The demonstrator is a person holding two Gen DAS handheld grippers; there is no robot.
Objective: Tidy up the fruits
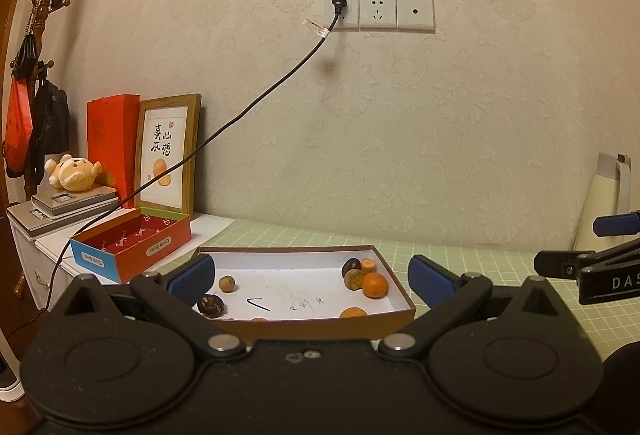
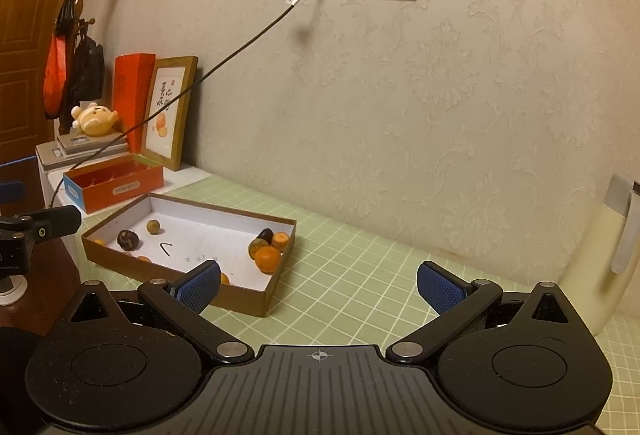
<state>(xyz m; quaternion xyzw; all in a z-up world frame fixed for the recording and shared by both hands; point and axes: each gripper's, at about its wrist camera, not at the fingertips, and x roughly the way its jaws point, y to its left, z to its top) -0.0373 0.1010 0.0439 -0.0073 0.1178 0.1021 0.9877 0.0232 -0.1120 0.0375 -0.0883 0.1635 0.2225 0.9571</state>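
left gripper (image 1: 312,277): my jaws spread wide, nothing between them, hovering at the near edge of the brown tray (image 1: 394,275)
right gripper (image 2: 319,285): mine too, wide apart and empty, over the green grid mat (image 2: 360,275), right of the tray
fruits: all in the tray; orange (image 1: 375,285) with dark fruit (image 1: 351,267) and others at the right end, tan round fruit (image 1: 227,283) and dark one (image 1: 211,305) at the left
red box (image 1: 132,243): open, behind-left of tray
cream jug (image 2: 600,255): far right
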